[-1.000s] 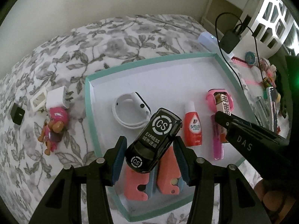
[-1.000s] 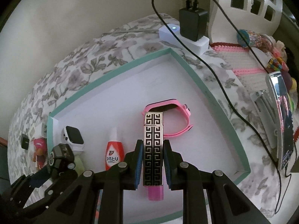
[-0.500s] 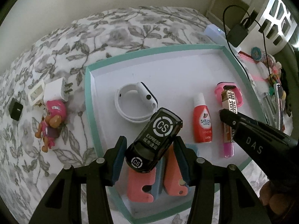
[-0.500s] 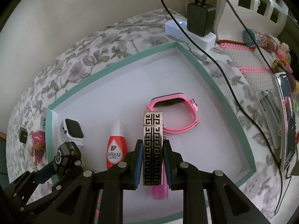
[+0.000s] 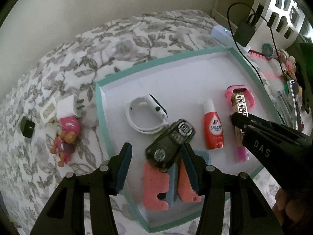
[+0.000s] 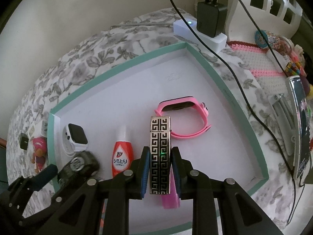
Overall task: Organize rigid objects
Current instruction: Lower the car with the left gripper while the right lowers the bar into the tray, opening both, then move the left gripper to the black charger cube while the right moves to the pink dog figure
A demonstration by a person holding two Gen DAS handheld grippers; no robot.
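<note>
we see toy car (image 5: 170, 143) blurred, loose of open left gripper (image 5: 156, 168), dropping into tray (image 5: 99, 105) mid-frame; right gripper (image 6: 159, 173) stays clamped on lighter (image 6: 160, 156).

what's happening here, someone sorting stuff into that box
A person with a gripper in each hand is putting small objects into a teal-rimmed tray on a floral bedspread. The right gripper is shut on a patterned metal lighter, held over the tray floor. The left gripper has its jaws apart, with a black toy car tilted between them, seemingly no longer clamped. Two watches, a red bottle and coral clips already lie in the tray; a pink figurine is outside it.
</note>
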